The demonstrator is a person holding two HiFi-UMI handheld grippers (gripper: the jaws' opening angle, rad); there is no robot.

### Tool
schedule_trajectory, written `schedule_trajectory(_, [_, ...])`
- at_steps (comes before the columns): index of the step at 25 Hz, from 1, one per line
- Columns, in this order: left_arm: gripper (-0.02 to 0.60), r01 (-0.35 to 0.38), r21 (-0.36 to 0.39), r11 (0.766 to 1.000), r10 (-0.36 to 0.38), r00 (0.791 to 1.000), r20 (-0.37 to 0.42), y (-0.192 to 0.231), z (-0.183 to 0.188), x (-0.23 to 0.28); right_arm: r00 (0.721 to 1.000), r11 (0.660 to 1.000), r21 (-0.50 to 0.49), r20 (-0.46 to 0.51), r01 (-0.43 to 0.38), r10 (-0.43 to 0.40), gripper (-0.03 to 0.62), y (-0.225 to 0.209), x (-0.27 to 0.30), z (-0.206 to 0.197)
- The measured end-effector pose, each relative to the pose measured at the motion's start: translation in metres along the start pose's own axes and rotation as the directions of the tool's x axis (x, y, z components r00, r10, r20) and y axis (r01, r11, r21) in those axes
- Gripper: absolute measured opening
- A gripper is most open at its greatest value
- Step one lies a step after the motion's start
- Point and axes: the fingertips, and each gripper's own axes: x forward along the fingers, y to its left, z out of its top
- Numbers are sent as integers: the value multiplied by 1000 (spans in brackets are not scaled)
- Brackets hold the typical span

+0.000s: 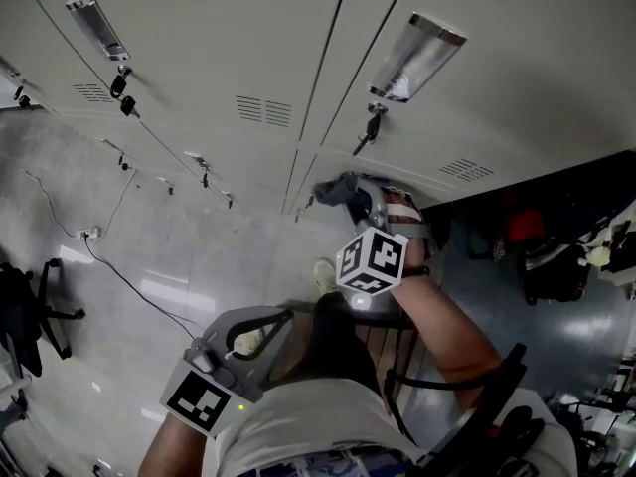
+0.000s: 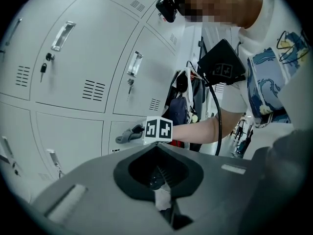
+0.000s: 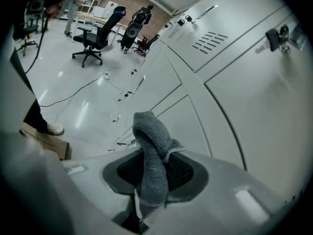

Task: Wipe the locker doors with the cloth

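Closest to the head camera, low against the person's body, are the left tongs [image 1: 286,316]; their jaws are closed together with nothing between them, and they take no part in the work. Behind everything stand the pale grey locker doors [image 1: 199,58], which fill most of the view, and beside them is the shiny floor [image 1: 149,237]. Smaller are the right tongs [image 1: 350,195], stretched forward to a lower door, just below a key [image 1: 370,127] that hangs from its lock. Their jaws are clamped on the grey cloth [image 3: 149,146], which stands up from them in a folded bunch. The cloth is very near this lower door, at the seam between two doors, but I cannot tell if it really touches the metal. I judge that the wiping step is in hand on this lower door, and it cannot be told which of the other doors are already wiped. The next move, I think, needs the cloth pressed flat on the panel and drawn along it in long strokes, with care to pass round the key and the handle [image 1: 417,56] above, so that the loose end does not catch.
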Motion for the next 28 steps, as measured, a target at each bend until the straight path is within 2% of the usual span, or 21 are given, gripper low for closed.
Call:
schedule_trajectory(5, [3,-10,-12,1000,10,1000,-22,7,-4,5,1000,1000,-14,-1,-23,23,112,29,33,-12])
schedule_trajectory(10, [3,-17,-69,997,16,1000,-21,11,-6,11,998,998,-25,6,-62,62,110,64,72,-22])
schedule_trajectory(16, [3,-19,-68,997,15,998,-56,16,-16,15,994,993,-23,-12,-112,112,110,105,116,-42])
schedule_trajectory(28, [3,-79,-114,990,68,992,-102,24,-37,6,973,974,-64,-88,-218,213,109,174,191,-75])
